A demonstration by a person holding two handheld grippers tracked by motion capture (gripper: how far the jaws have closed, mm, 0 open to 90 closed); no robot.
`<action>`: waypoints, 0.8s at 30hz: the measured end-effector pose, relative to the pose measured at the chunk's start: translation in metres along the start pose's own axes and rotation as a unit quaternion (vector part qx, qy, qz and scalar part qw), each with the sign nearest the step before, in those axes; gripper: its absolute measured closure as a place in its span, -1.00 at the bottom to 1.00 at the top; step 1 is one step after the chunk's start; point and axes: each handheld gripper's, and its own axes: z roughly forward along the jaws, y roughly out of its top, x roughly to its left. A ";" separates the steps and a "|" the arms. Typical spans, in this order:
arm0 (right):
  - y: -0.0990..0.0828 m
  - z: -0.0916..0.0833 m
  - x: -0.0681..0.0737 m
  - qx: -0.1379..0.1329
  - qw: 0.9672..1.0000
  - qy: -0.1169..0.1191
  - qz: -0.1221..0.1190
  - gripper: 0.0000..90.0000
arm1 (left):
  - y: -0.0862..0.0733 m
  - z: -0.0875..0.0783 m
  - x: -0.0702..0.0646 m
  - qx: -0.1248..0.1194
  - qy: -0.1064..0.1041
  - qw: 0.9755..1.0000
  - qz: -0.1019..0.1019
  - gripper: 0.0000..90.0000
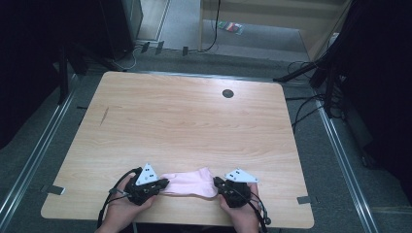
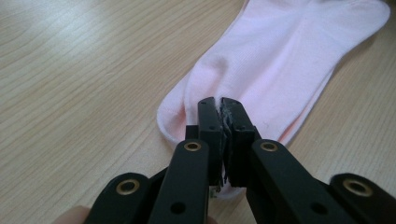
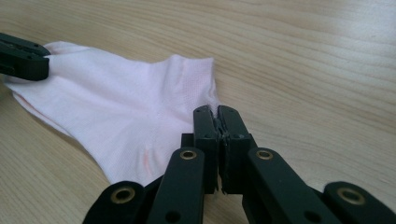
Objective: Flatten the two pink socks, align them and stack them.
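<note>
sock (image 1: 188,183) flat on bench (image 1: 184,121) | left hand-held gripper (image 2: 219,105) clamped on one end | right hand-held gripper (image 3: 215,114) clamped on other end, likely to stretch it flat

Lying under everything, a light wooden table with rounded corners and pale grain (image 1: 184,121), with a small round dark grommet hole (image 1: 228,93) sitting near its far edge and a short dark scuff mark (image 1: 104,115) running toward its left side. Surrounding it, grey carpeted floor (image 1: 58,145), with silver metal rails (image 1: 340,150) running along both sides. Trailing across the floor at the right, black cables (image 1: 303,109). Standing beyond the far edge, a light wooden panelled frame (image 1: 291,22), with a small colourful packet (image 1: 230,26) lying on the floor beside it. Hanging at both sides, black curtains (image 1: 29,58), too dark for detail.
</note>
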 end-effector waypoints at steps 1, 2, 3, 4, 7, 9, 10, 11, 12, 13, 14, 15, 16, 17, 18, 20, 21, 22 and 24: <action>-0.001 0.001 0.000 0.001 1.000 0.000 -0.001 0.95 | 0.000 0.000 0.000 -0.002 0.000 1.000 0.000 0.94; -0.001 0.002 0.001 0.001 1.000 0.000 -0.001 0.94 | 0.000 0.000 0.000 -0.003 0.001 1.000 -0.001 0.91; -0.002 0.002 0.000 -0.001 1.000 0.001 -0.002 0.91 | 0.000 0.000 0.001 -0.006 0.001 1.000 -0.005 0.84; -0.001 0.002 0.000 -0.004 1.000 0.004 -0.001 0.79 | 0.000 -0.001 0.002 -0.015 -0.003 1.000 -0.013 0.66; 0.001 -0.006 0.000 -0.031 0.999 0.007 0.007 0.56 | 0.003 -0.011 0.006 -0.065 -0.016 0.997 -0.035 0.44; 0.003 -0.013 0.002 -0.051 0.998 0.020 0.011 0.59 | 0.004 -0.014 0.006 -0.086 -0.026 0.995 -0.044 0.41; 0.004 -0.015 0.004 -0.057 0.998 0.028 0.008 0.63 | 0.005 -0.014 0.005 -0.088 -0.026 0.995 -0.042 0.45; 0.004 -0.015 0.006 -0.057 0.998 0.034 0.004 0.65 | 0.005 -0.011 0.004 -0.078 -0.023 0.996 -0.033 0.51; 0.003 -0.012 0.010 -0.050 0.998 0.038 -0.003 0.67 | 0.004 -0.008 0.002 -0.069 -0.021 0.997 -0.028 0.61; 0.002 -0.010 0.012 -0.042 0.998 0.039 -0.009 0.67 | 0.003 -0.004 0.001 -0.053 -0.015 0.998 -0.022 0.67; 0.001 -0.006 0.014 -0.031 0.999 0.036 -0.018 0.68 | 0.001 0.000 0.000 -0.040 -0.008 0.999 -0.019 0.70; -0.001 -0.002 0.015 -0.019 0.999 0.032 -0.021 0.69 | -0.001 0.004 0.000 -0.027 -0.003 1.000 -0.015 0.70; -0.004 0.003 0.015 -0.010 0.999 0.028 -0.020 0.69 | -0.002 0.005 0.000 -0.025 -0.003 1.000 -0.012 0.67; -0.005 0.005 0.014 -0.003 1.000 0.026 -0.017 0.70 | -0.003 0.005 0.001 -0.028 -0.004 1.000 -0.011 0.64; -0.005 0.007 0.013 -0.002 1.000 0.026 -0.017 0.70 | -0.003 0.006 0.002 -0.027 -0.010 1.000 -0.012 0.61; -0.005 0.007 0.011 -0.003 1.000 0.024 -0.015 0.71 | -0.003 0.006 0.003 -0.031 -0.013 0.999 -0.015 0.57; -0.004 0.008 0.010 -0.002 1.000 0.019 -0.018 0.72 | -0.004 0.007 0.004 -0.032 -0.012 0.999 -0.013 0.56; -0.004 0.008 0.010 -0.003 1.000 0.014 -0.021 0.75 | -0.003 0.007 0.004 -0.032 -0.011 0.999 -0.012 0.56; -0.004 0.009 0.011 -0.004 1.000 0.006 -0.022 0.78 | -0.003 0.007 0.005 -0.030 -0.006 1.000 -0.005 0.57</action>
